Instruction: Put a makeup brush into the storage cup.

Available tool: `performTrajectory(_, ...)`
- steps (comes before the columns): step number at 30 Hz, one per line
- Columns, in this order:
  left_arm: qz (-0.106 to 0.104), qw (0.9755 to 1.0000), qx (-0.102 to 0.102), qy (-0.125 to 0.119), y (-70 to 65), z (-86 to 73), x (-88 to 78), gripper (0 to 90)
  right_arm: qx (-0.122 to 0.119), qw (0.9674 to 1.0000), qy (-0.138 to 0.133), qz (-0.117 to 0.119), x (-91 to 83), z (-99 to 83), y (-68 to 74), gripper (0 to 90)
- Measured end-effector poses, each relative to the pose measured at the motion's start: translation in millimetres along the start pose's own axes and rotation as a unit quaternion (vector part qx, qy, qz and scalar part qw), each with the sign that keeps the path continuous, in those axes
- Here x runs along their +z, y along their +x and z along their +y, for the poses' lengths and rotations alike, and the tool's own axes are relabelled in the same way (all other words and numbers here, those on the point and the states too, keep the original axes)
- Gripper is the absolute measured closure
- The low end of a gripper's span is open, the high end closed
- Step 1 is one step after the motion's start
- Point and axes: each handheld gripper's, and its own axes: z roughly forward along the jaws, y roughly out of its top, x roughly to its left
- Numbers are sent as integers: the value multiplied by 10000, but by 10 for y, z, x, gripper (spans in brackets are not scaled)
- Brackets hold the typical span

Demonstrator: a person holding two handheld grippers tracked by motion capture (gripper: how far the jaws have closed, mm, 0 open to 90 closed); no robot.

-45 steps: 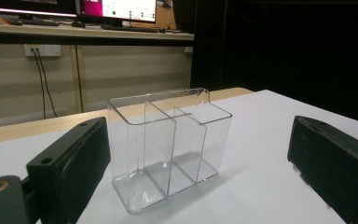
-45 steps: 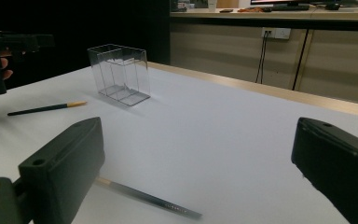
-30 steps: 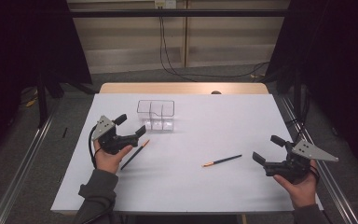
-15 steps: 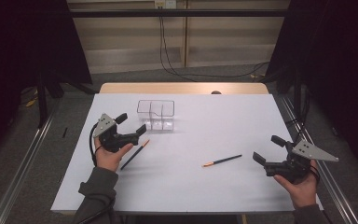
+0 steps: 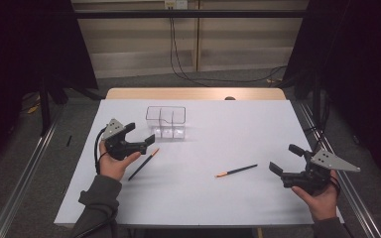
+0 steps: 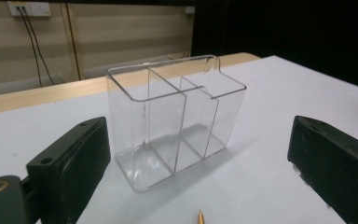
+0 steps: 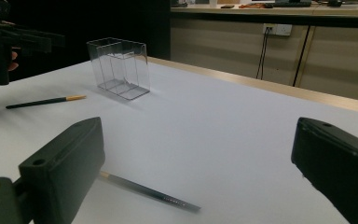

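My left gripper [image 5: 140,134] hangs open, holding nothing, just above one pencil [image 5: 143,164]. That pencil lies flat on the worktop [image 5: 228,129], long axis diagonal, orange end toward the clear three-compartment organizer [image 5: 166,122] standing just beyond it. My right gripper [image 5: 286,159] is open too, empty, near the second pencil [image 5: 236,170], which lies almost crosswise with its orange end toward my left. The worktop is covered in white, with a bare wooden strip at the far edge. Beyond are a pale panelled wall, hanging cables, a socket and dark curtains.
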Motion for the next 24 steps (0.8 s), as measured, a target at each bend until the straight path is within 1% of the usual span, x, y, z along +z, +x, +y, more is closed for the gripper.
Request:
performTrajectory(1, 6, 10000, 17, 53, 6, 3, 0, 55, -3, 10000, 2, -2, 0, 0, 1, 19)
performTrajectory(2, -5, 10000, -15, 83, 3, 7, 4, 55, 4, 10000, 2, -2, 0, -1, 1, 20)
performTrajectory(3, 4, 9999, 27, 161, 12, 13, 4, 55, 10, 10000, 16, 6, -2, -2, 0, 20)
performTrajectory(4, -6, 9998, 24, 196, 13, 18, 9, 55, 13, 10000, 25, 11, -2, -3, 1, 20)
performTrajectory(5, 68, 9996, 15, 260, 8, 25, 11, 55, 22, 10000, 25, 14, -2, -4, 1, 20)
performTrajectory(6, 51, 9995, 34, 298, 18, 31, 10, 55, 27, 10000, 22, 35, -1, -5, 0, 19)
performTrajectory(7, 67, 9994, -5, 328, 18, 36, 15, 55, 25, 10000, 34, 15, -2, -4, 1, 20)
performTrajectory(9, 26, 9992, -45, 391, 25, 41, 20, 55, 15, 10000, 20, 13, -3, -5, -2, 20)
performTrajectory(11, 7, 9990, -21, 457, 29, 48, 22, 55, 19, 10000, 39, 19, -5, -6, 0, 20)
performTrajectory(12, 8, 9988, -50, 486, 23, 52, 26, 55, 18, 10000, 24, 31, -2, -8, -2, 20)
performTrajectory(13, 23, 9986, -24, 535, 27, 57, 25, 55, 26, 10000, 26, 27, -2, -9, -1, 20)
performTrajectory(14, 15, 9985, -41, 554, 25, 60, 31, 55, 27, 10000, 25, 27, -1, -10, -2, 20)
performTrajectory(16, 10, 9976, -15, 692, 26, 74, 37, 55, 26, 10000, 19, 17, -2, -11, -5, 21)
performTrajectory(17, -43, 9975, -33, 702, 30, 78, 43, 55, 23, 10000, 22, 13, -5, -11, -7, 21)
performTrajectory(20, -26, 9969, -29, 785, 33, 98, 45, 55, 27, 10000, 31, -7, -10, -12, -11, 21)
performTrajectory(24, -69, 9954, -32, 950, 37, 116, 60, 55, 41, 10000, 32, -18, -15, -15, -10, 21)
